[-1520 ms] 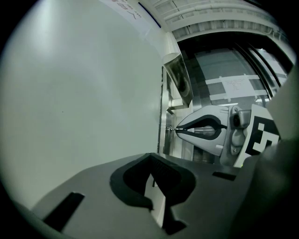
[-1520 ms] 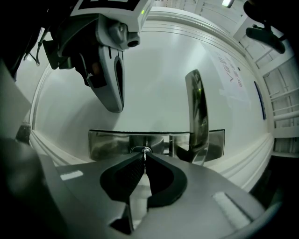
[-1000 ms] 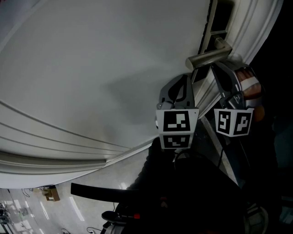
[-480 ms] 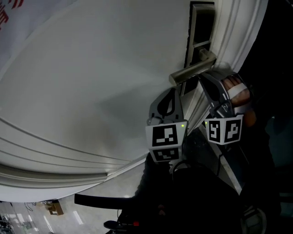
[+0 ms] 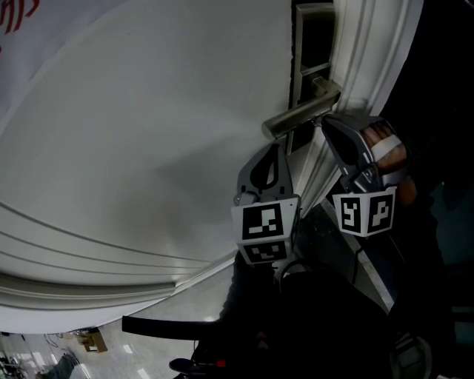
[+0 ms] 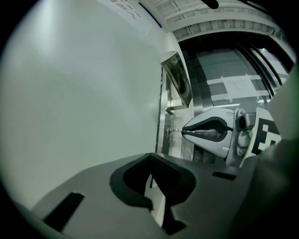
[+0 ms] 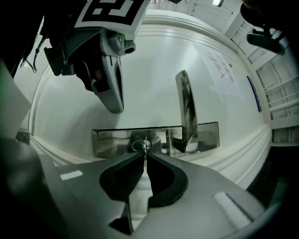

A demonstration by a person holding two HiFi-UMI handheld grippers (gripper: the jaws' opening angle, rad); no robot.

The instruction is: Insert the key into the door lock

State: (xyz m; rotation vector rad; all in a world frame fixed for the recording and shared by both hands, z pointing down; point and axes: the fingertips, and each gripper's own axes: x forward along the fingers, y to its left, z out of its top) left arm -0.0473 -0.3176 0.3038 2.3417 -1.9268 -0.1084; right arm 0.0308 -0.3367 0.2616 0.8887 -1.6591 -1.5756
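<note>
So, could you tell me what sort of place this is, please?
Probably an indoor doorway in a building: a white panelled door with a metal lever handle and lock plate, and a glossy floor below.

Indoor bldg, prob. office or lab-type hall; can't tell which. White panelled door point(image 5: 148, 133) w/ moulded frame, steel lever handle point(image 5: 300, 118) on a polished lock plate point(image 7: 112, 137), red lettering point(image 5: 18, 15) at door's top. Glossy pale floor point(image 5: 148, 355) w/ light reflections. Past the door edge: glass panes point(image 6: 219, 63) w/ a paper notice point(image 6: 238, 84).
</note>
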